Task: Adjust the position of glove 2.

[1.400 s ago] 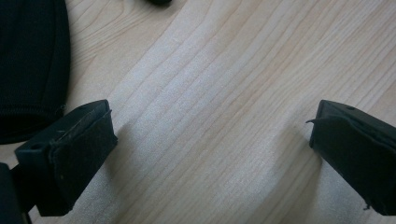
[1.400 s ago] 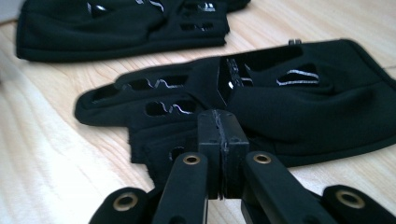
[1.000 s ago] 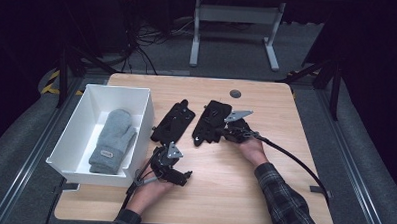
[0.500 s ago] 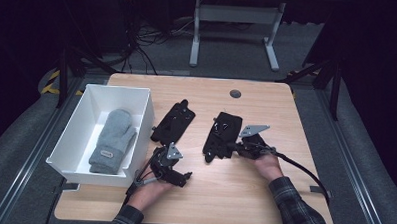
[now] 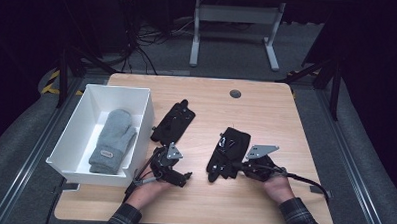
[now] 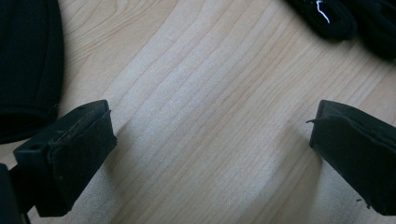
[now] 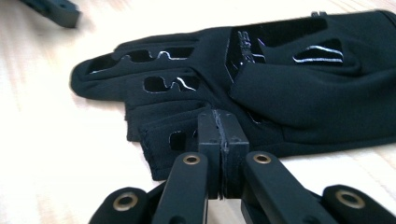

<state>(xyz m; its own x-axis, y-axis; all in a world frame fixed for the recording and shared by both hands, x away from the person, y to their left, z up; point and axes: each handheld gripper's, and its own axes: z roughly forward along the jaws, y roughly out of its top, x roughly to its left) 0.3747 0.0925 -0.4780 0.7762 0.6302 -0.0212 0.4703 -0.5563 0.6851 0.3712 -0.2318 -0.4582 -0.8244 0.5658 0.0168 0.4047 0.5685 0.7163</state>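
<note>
A: So, what lay at the left of the tabletop (image 5: 267, 102)?

B: A white bin (image 5: 80, 153) stood at the left edge, with a grey mitten (image 5: 113, 140) lying flat inside it.

A: And just beside the bin?

B: A black glove (image 5: 173, 122) lay on the wood, just right of the bin's wall. Below it, the left claw (image 5: 183, 178) rested low on the tabletop in the person's left hand (image 5: 149, 189). In the left gripper view its jaws stood wide apart, with bare wood between them and nothing held. A black cuff edge showed at that view's upper left.

A: What about the right side?

B: A second glove (image 5: 228, 152) lay near the middle, well apart from the first one. The right claw (image 5: 229, 164) was at its near edge, held in the right hand (image 5: 276, 185). In the right gripper view the jaws were pressed together on a fold of that second glove (image 7: 280, 88), which otherwise lay flat on the wood.

A: Anything farther right?

B: A cable (image 5: 309, 181) trailed from the right claw toward the tabletop's right edge.
</note>
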